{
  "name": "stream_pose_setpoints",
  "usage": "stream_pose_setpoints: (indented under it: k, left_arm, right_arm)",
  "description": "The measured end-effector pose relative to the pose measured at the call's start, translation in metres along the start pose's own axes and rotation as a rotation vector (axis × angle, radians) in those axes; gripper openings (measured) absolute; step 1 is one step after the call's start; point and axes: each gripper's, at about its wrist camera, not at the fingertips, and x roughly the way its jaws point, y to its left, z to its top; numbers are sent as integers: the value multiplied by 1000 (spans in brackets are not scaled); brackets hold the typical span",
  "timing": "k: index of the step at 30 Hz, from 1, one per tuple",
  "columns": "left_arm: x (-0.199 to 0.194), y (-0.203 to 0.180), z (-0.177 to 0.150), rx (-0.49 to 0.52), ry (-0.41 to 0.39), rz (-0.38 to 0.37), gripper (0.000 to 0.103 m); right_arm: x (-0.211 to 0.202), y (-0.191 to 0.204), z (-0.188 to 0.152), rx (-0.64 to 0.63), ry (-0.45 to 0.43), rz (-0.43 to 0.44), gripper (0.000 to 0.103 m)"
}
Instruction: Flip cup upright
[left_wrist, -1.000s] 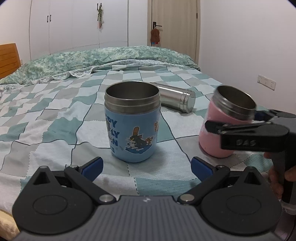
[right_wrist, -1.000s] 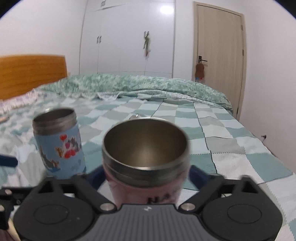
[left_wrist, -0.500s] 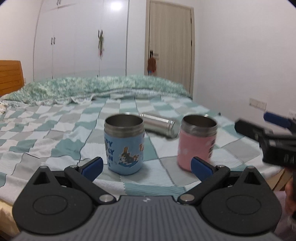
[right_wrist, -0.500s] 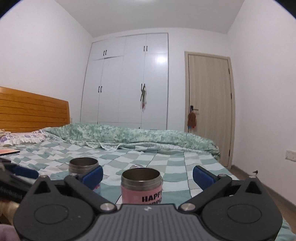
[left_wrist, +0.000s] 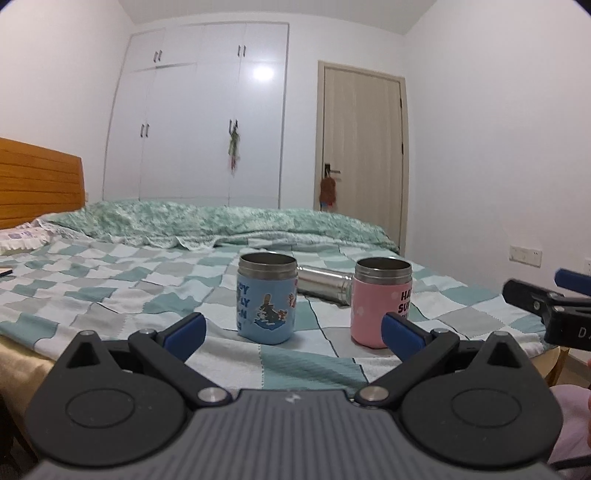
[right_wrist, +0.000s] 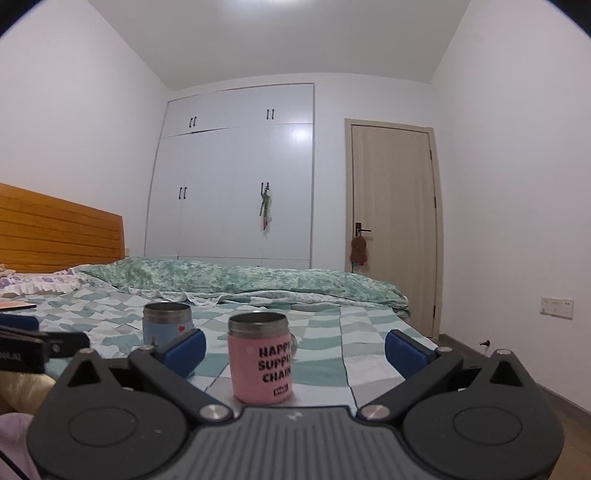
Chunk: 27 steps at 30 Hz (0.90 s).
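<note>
A pink cup (left_wrist: 380, 302) stands upright, mouth up, on the checked bedspread (left_wrist: 110, 295). It also shows in the right wrist view (right_wrist: 259, 356). A blue cartoon cup (left_wrist: 266, 298) stands upright to its left and shows in the right wrist view too (right_wrist: 167, 322). My left gripper (left_wrist: 293, 332) is open and empty, held back from the bed's near edge. My right gripper (right_wrist: 295, 349) is open and empty, also back from the pink cup. Each gripper shows at the edge of the other's view.
A steel flask (left_wrist: 323, 284) lies on its side behind the two cups. A green quilt (left_wrist: 221, 225) is bunched at the far side. A wooden headboard (right_wrist: 59, 236) is at left, a wardrobe (right_wrist: 236, 177) and door (right_wrist: 393, 221) behind.
My right gripper opened and let go of the pink cup, which now stands on the bed. Both grippers have pulled back and away from the cups.
</note>
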Motion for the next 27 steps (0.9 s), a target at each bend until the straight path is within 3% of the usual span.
stream_pose_setpoints:
  k: [11,27]
  left_arm:
    - [-2,7,-15,-26,4,9,103]
    - [-6,8,-18,-27,-5,8,103]
  right_arm:
    - [-14,-9,-20,6,18,-4,103]
    - [-15,-6,-19,12,13,0,103]
